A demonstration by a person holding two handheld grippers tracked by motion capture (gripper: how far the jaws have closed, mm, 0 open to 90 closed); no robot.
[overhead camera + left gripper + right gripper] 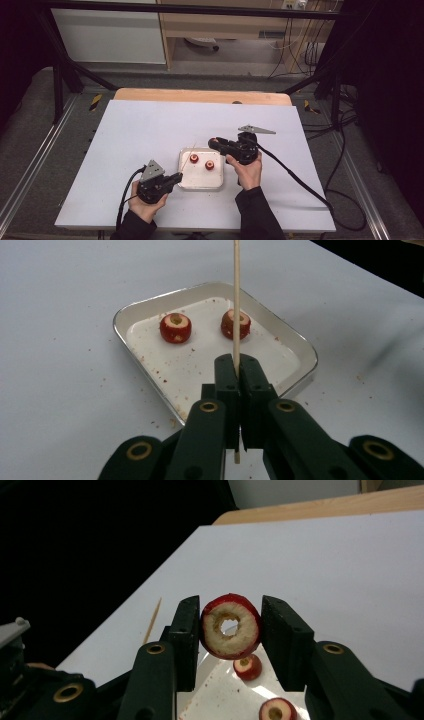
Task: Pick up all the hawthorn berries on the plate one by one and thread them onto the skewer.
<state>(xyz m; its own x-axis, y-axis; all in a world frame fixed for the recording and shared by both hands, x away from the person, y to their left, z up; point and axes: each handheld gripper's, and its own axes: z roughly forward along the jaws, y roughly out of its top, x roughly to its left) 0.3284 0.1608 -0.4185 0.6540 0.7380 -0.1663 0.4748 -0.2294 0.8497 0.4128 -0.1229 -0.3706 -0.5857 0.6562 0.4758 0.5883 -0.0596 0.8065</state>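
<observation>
A white tray [201, 187] sits at the table's middle front with two cored red fruits [194, 158] [210, 164] in it. My left gripper [177, 177] is at the tray's left edge, shut on a thin wooden skewer [236, 300] that points out over the tray [306, 349] toward the two fruits [175, 328] [236, 324]. My right gripper [214, 143] hovers above the tray's far right corner. It is shut on a third cored red fruit [230, 630], held by its sides with the hole facing the camera. The skewer tip [152, 621] shows to that fruit's left.
A white sheet [150, 130] covers the table, with a wooden strip [200, 95] along the far edge. Crumbs dot the tray [220, 690] and the sheet near it. Cables trail from both grippers toward the front and right. Dark frame bars stand behind the table.
</observation>
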